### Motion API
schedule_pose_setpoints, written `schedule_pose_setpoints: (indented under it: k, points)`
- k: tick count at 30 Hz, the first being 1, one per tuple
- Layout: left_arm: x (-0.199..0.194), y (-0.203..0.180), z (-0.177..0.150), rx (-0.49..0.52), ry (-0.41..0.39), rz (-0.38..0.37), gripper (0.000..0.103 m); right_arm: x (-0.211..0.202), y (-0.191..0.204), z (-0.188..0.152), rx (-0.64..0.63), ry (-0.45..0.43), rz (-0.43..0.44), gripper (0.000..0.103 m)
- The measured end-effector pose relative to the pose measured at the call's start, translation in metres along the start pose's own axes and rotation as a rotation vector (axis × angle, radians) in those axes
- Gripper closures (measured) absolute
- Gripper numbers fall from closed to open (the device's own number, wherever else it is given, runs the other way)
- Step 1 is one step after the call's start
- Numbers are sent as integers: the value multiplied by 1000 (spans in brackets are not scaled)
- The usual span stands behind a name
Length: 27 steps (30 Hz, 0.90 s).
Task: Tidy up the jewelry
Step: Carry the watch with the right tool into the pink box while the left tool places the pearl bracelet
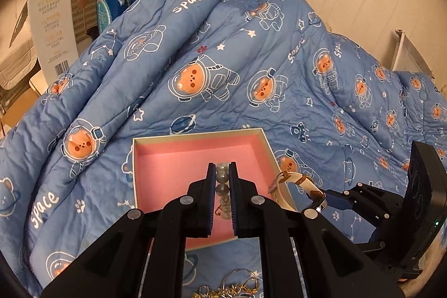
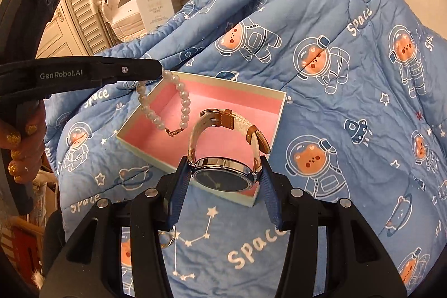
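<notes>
Dangling from the pinched left claw (image 1: 222,175), a glossy round-beaded bracelet (image 2: 178,105) hangs over the pink-lined box (image 2: 275,98) — right claw (image 2: 223,180) clamps a dark-faced watch (image 2: 223,175), cream strap looped ahead, above the quilted blanket (image 2: 349,91).

The quilt (image 2: 335,108) was blue, printed with white-outlined astronaut bears with orange faces, stars and the word "space". The box (image 2: 275,113) had a pink lining and pale cream walls. The bracelet (image 2: 183,99) was of pearly white beads. The watch (image 2: 223,175) had a dark blue face and a cream strap trimmed in tan.
</notes>
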<state>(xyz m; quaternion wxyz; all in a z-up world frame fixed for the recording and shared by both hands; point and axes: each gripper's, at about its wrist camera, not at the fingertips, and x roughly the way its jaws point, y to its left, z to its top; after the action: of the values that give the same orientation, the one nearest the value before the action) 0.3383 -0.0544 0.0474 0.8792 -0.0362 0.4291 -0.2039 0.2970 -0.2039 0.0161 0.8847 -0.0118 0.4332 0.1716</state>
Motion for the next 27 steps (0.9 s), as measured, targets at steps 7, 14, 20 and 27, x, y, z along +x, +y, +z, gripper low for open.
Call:
schedule_pose_setpoints:
  k: [7, 14, 20, 27]
  points:
    - [33, 22, 10, -85, 37, -11, 94, 41, -4, 27, -6, 69, -22, 54]
    - [56, 41, 9, -148, 66, -18, 94, 71, 0, 38, -35, 135, -29, 54]
    - [67, 55, 9, -141, 72, 38, 94, 95, 9, 45, -80, 185, -59, 54]
    - [78, 61, 4, -112, 101, 92, 94, 118, 21, 48, -119, 232, -78, 54]
